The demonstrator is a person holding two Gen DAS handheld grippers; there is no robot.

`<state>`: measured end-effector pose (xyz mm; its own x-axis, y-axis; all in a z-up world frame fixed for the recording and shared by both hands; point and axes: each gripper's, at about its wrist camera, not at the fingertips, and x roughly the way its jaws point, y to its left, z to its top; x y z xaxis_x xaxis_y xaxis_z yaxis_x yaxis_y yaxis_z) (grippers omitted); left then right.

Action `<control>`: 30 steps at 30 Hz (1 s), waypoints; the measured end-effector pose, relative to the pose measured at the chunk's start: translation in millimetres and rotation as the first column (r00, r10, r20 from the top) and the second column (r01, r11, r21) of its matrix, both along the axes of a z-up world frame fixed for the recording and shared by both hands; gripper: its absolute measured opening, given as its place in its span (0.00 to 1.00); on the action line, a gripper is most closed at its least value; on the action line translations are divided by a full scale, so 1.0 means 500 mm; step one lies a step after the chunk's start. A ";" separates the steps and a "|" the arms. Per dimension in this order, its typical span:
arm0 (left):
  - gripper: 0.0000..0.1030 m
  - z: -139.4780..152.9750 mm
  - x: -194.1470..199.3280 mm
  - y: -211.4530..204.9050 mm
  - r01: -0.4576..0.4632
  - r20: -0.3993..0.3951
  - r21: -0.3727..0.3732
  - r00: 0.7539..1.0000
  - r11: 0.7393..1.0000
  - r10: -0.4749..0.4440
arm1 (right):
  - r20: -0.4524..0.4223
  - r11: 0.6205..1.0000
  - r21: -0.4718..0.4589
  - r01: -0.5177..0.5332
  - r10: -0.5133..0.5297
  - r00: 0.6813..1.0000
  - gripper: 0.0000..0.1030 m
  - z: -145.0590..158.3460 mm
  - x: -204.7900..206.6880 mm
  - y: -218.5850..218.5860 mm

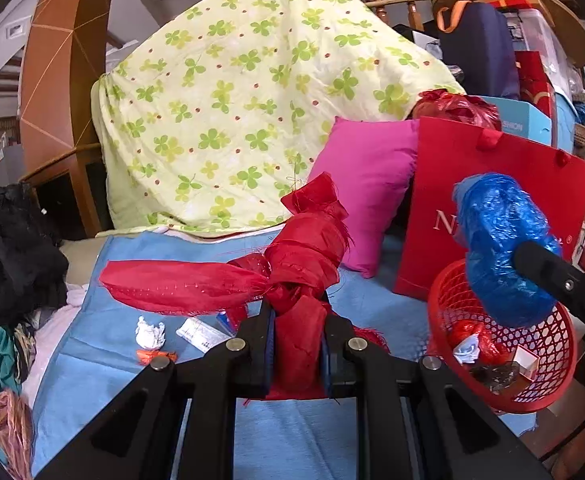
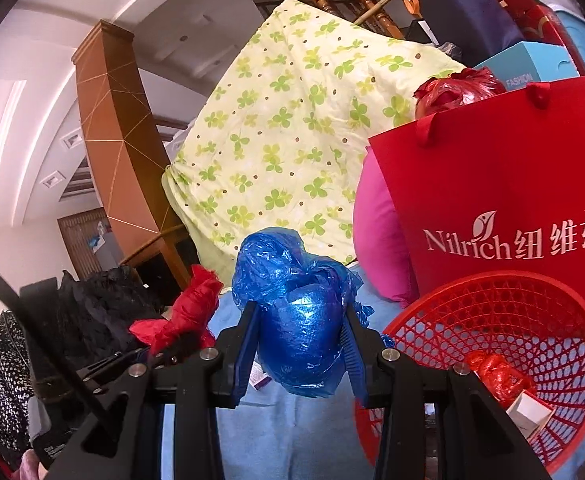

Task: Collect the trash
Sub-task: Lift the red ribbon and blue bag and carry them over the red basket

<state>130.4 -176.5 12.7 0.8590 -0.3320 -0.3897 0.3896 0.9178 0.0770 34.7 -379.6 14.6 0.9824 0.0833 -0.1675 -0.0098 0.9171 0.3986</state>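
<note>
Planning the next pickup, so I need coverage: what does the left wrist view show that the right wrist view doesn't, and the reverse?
Left wrist only: a crumpled white paper, an orange wrapper and a flat packet lying on the blue sheet.
Right wrist only: the full Nilrich lettering on the red paper bag.
Both: the left gripper shut on red fabric, the right gripper shut on a blue plastic bundle, the red basket.

The right gripper (image 2: 298, 354) clamps a crumpled blue plastic bag (image 2: 296, 320) between its two pads, above a light blue sheet (image 2: 292, 432). Just to the right lies a red mesh basket (image 2: 564, 320), tipped toward the camera, holding red wrapping and a small white box (image 2: 528, 412). Behind it stands a red paper bag (image 2: 500, 184) printed "Nilrich". At left, knotted red cloth (image 2: 188, 308) shows.
</note>
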 end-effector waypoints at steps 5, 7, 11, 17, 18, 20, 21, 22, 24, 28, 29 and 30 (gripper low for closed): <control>0.18 0.004 -0.018 -0.026 0.032 0.008 0.004 0.999 0.999 -0.032 | 0.004 1.000 0.018 0.025 -0.025 1.000 0.41 -0.003 -0.013 -0.026; 0.18 0.006 -0.024 -0.033 0.043 0.008 -0.001 0.999 0.999 -0.043 | 0.002 0.999 0.024 0.032 -0.032 0.999 0.41 -0.004 -0.016 -0.034; 0.18 0.007 -0.034 -0.042 0.059 0.015 -0.005 0.998 0.998 -0.058 | 0.002 0.998 0.034 0.054 -0.054 0.999 0.41 -0.008 -0.023 -0.050; 0.18 0.004 -0.039 -0.051 0.082 0.011 -0.012 0.997 0.997 -0.082 | 0.002 0.996 0.059 0.072 -0.072 0.997 0.41 -0.010 -0.031 -0.067; 0.18 0.003 -0.040 -0.052 0.083 0.010 -0.012 0.996 0.996 -0.083 | 0.001 0.995 0.059 0.074 -0.075 0.997 0.41 -0.009 -0.028 -0.067; 0.19 0.003 -0.041 -0.054 0.089 0.009 -0.011 0.996 0.996 -0.089 | 0.002 0.995 0.061 0.079 -0.079 0.997 0.41 -0.008 -0.030 -0.069; 0.19 0.002 -0.042 -0.055 0.090 0.010 -0.010 0.996 0.996 -0.090 | 0.002 0.995 0.061 0.081 -0.081 0.997 0.41 -0.008 -0.031 -0.070; 0.19 0.002 -0.043 -0.057 0.093 0.010 -0.010 0.996 0.996 -0.093 | 0.003 0.995 0.063 0.083 -0.083 0.997 0.41 -0.007 -0.031 -0.073; 0.19 0.002 -0.045 -0.059 0.099 0.008 -0.010 0.995 0.995 -0.099 | 0.003 0.994 0.067 0.085 -0.086 0.996 0.41 -0.007 -0.032 -0.073; 0.19 0.001 -0.050 -0.066 0.110 0.008 -0.007 0.994 0.994 -0.110 | -0.001 0.993 0.065 0.094 -0.094 0.996 0.41 -0.007 -0.036 -0.074; 0.19 0.001 -0.051 -0.068 0.112 0.007 -0.006 0.994 0.994 -0.112 | -0.002 0.993 0.067 0.096 -0.096 0.995 0.41 -0.008 -0.037 -0.075; 0.19 0.001 -0.053 -0.070 0.114 0.007 -0.006 0.993 0.993 -0.114 | -0.003 0.993 0.068 0.097 -0.097 0.995 0.41 -0.008 -0.037 -0.076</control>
<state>104.1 -211.3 13.0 0.8180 -0.4305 -0.3815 0.4915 0.8676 0.0748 16.2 -417.3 10.7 0.9864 -0.0007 -0.1645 0.0774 0.8844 0.4603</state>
